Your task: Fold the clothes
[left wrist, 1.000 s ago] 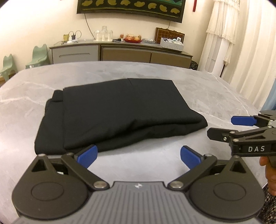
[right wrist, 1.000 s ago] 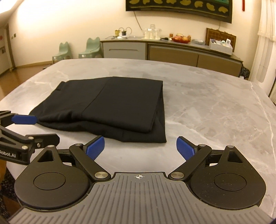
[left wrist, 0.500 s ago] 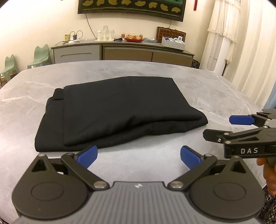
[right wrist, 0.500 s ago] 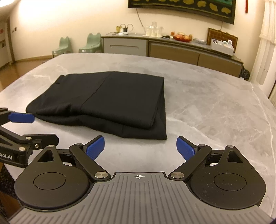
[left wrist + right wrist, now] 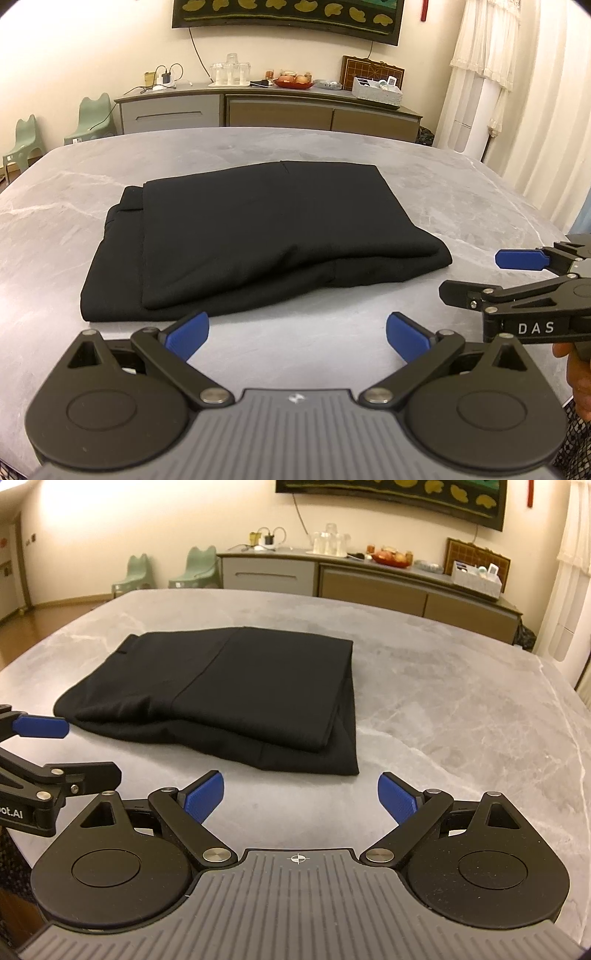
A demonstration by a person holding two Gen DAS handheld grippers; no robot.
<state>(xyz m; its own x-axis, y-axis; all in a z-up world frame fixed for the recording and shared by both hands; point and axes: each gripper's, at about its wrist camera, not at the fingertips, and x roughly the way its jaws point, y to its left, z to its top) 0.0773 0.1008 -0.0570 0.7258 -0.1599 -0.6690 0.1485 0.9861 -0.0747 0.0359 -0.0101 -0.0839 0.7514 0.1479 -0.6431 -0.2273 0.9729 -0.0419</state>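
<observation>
Change since a second ago: both views sit a touch further back and higher; the black garment (image 5: 255, 236) has not shifted on the table and both grippers stay spread.
Left wrist view, garment: folded into a layered rectangle at frame centre, flat on the grey marble table (image 5: 66, 206).
Left wrist view, left gripper (image 5: 297, 332): jaws wide apart, holding nothing, just short of the garment's near edge.
Left wrist view, right gripper (image 5: 491, 275): enters at middle right, empty, apart from the cloth.
Right wrist view, garment (image 5: 236, 694): centre-left of frame; folded corner nearest at lower centre.
Right wrist view, right gripper (image 5: 301, 794): wide open, empty.
Right wrist view, left gripper (image 5: 92, 749): at left edge, beside the cloth's left end.
Handling, judged: soft, light, limp; layers may slide, so pinch all layers at a near corner.
Surroundings: sideboard (image 5: 266, 110) and green chairs (image 5: 195, 566) far behind; nothing blocks the reach.
</observation>
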